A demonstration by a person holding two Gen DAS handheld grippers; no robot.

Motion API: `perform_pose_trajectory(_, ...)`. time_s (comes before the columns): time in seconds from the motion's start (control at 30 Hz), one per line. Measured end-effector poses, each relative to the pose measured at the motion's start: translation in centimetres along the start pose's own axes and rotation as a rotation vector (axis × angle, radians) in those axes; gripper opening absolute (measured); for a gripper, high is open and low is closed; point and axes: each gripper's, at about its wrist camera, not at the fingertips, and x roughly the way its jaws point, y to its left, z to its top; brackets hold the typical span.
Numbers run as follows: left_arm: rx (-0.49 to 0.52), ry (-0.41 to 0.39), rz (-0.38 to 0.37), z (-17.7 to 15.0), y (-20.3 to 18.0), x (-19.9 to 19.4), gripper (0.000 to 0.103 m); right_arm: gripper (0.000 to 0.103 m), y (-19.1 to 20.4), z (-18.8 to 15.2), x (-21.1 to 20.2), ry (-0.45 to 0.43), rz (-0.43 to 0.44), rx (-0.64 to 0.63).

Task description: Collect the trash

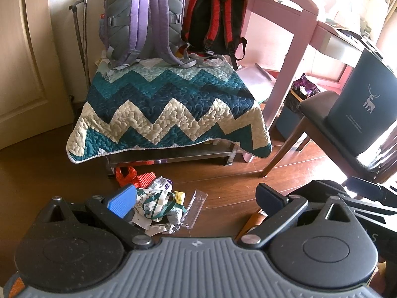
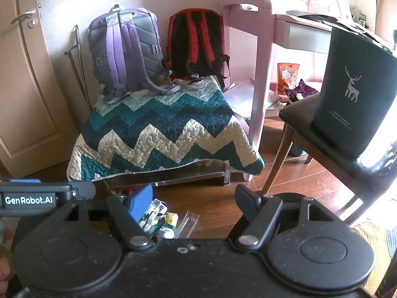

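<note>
A pile of trash (image 1: pixel 158 206) lies on the wooden floor in front of the quilt-covered bench: crumpled wrappers, a red plastic bag (image 1: pixel 126 175) and a clear plastic strip (image 1: pixel 194 207). The pile also shows in the right wrist view (image 2: pixel 161 219). My left gripper (image 1: pixel 196 198) is open and empty, above the pile, its blue left pad over the wrappers. My right gripper (image 2: pixel 193 202) is open and empty, a little above and right of the pile. A dark bin with a deer logo (image 1: pixel 364 99) stands on a chair; it also shows in the right wrist view (image 2: pixel 352 92).
A bench under a zigzag quilt (image 1: pixel 168 109) holds a purple backpack (image 1: pixel 144 19) and a red-black backpack (image 1: pixel 215 17). A pink desk (image 1: pixel 292 37) stands to the right, with snack bags (image 2: pixel 287 77) beneath it. The chair (image 2: pixel 322 136) has slanted wooden legs. A door (image 2: pixel 22 74) is at left.
</note>
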Motion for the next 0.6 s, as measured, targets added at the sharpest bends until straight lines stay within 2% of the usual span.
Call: perform_pose_trajectory(0.6, -0.004, 0.003, -0.002, 0.09, 0.50, 0.13, 0.103, 0.073, 0.11, 0.04, 0.23, 0.002, -0.002, -0.002)
